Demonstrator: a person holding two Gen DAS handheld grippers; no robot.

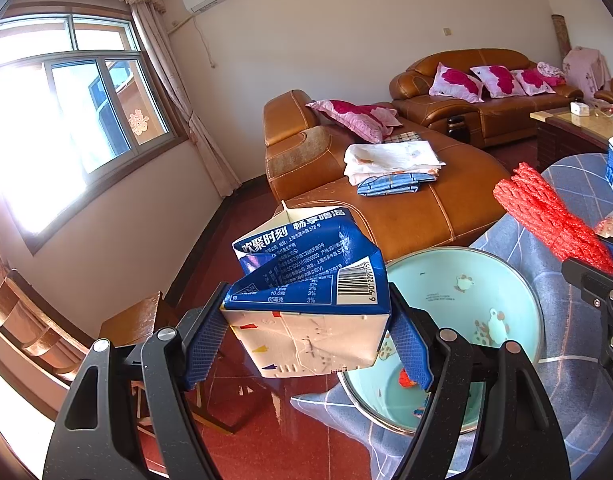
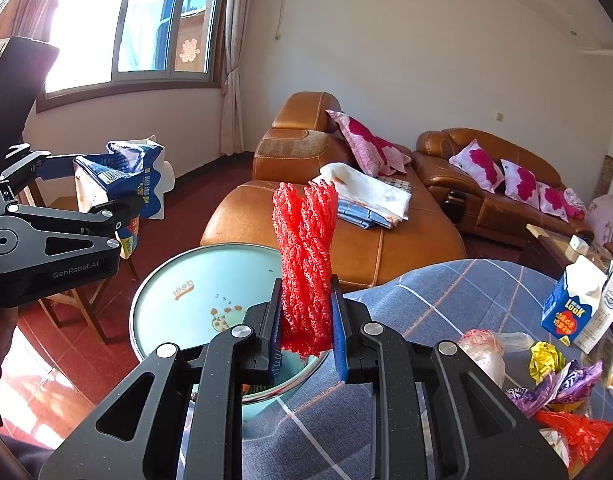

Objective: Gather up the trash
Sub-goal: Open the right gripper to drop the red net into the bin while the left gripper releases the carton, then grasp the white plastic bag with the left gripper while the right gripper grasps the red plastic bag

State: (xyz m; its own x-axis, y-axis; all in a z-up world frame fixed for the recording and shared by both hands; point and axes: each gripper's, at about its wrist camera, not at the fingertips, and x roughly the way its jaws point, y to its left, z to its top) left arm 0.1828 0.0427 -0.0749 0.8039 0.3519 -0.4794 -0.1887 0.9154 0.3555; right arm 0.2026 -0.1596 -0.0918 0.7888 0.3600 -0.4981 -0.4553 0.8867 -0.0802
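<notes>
My left gripper is shut on a crushed blue and white milk carton and holds it in the air left of a light green basin. The carton also shows in the right wrist view. My right gripper is shut on a bundle of red foam netting and holds it upright over the basin's near rim. The netting shows at the right of the left wrist view. The basin sits at the edge of a table with a blue checked cloth.
More trash lies on the cloth at right: a blue LOOK carton, yellow, purple and orange wrappers, a clear bag. A brown leather sofa stands behind the table. A wooden chair stands on the red floor at left.
</notes>
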